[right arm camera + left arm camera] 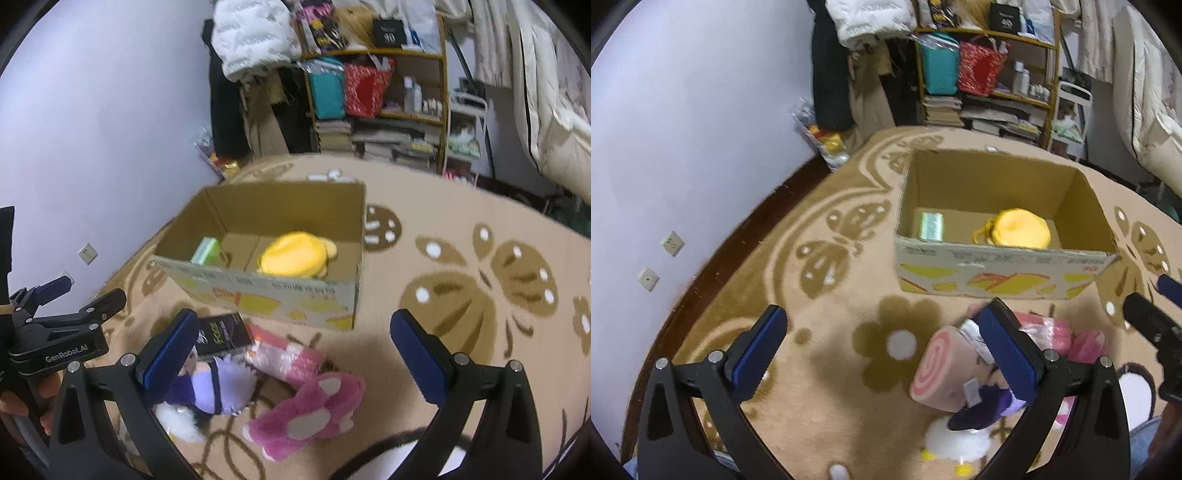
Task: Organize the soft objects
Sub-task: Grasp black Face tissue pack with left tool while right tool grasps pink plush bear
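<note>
An open cardboard box (pixel 1004 267) (pixel 295 295) stands on the carpet and holds a yellow plush (pixel 1021 229) (pixel 295 254) and a small green pack (pixel 931 226) (pixel 205 250). In front of it lie a pink swirl roll plush (pixel 936 363), a purple-haired doll (pixel 218 384), a pink bear plush (pixel 314 410), a pink wrapped plush (pixel 286 356) and a white chick plush (pixel 956 439). My left gripper (pixel 886 325) is open and empty above the carpet, left of the roll. My right gripper (pixel 295 328) is open and empty above the pile.
A black carton (pixel 221 332) lies by the doll. A cluttered shelf (pixel 993 74) and hanging clothes stand behind the box. A wall (pixel 683 129) runs along the left, a bed (pixel 554 92) at the right. Patterned carpet (pixel 461 277) lies right of the box.
</note>
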`<action>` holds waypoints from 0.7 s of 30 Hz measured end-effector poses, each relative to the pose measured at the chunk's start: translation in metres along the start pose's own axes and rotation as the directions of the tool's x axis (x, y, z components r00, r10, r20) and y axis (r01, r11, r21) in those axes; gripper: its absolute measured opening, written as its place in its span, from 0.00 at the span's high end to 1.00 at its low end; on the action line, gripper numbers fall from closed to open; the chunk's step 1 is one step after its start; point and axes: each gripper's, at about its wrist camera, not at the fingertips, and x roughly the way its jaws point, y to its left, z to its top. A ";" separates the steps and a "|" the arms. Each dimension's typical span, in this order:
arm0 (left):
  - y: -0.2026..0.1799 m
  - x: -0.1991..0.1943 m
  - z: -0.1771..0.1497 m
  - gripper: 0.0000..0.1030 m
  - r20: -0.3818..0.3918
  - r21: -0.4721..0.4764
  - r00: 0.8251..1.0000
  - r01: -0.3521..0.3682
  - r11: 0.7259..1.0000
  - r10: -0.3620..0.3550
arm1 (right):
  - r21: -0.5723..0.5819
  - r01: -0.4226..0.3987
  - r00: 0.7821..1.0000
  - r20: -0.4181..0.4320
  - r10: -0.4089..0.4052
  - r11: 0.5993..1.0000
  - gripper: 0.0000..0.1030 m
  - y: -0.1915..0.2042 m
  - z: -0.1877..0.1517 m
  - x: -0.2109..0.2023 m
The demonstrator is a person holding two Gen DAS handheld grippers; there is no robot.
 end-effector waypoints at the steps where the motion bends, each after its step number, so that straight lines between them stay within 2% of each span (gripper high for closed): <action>1: -0.003 0.002 0.000 0.00 -0.006 0.011 1.000 0.007 1.000 -0.007 | 0.013 0.001 1.000 -0.016 0.000 1.000 0.00 -0.003 -0.003 0.004; 5: -0.017 0.011 0.000 0.00 -0.009 0.063 1.000 0.001 0.998 0.000 | 0.055 -0.007 0.997 -0.075 0.011 0.998 0.00 -0.011 -0.009 0.019; 11: -0.034 0.022 0.004 0.00 -0.029 0.119 0.999 0.042 0.992 -0.039 | 0.090 0.005 0.983 -0.185 0.012 0.996 0.00 -0.019 -0.021 0.042; 21: -0.059 0.047 0.003 0.00 -0.103 0.188 0.991 0.107 0.976 -0.089 | 0.101 0.058 0.927 -0.375 -0.016 0.993 0.06 -0.021 -0.047 0.076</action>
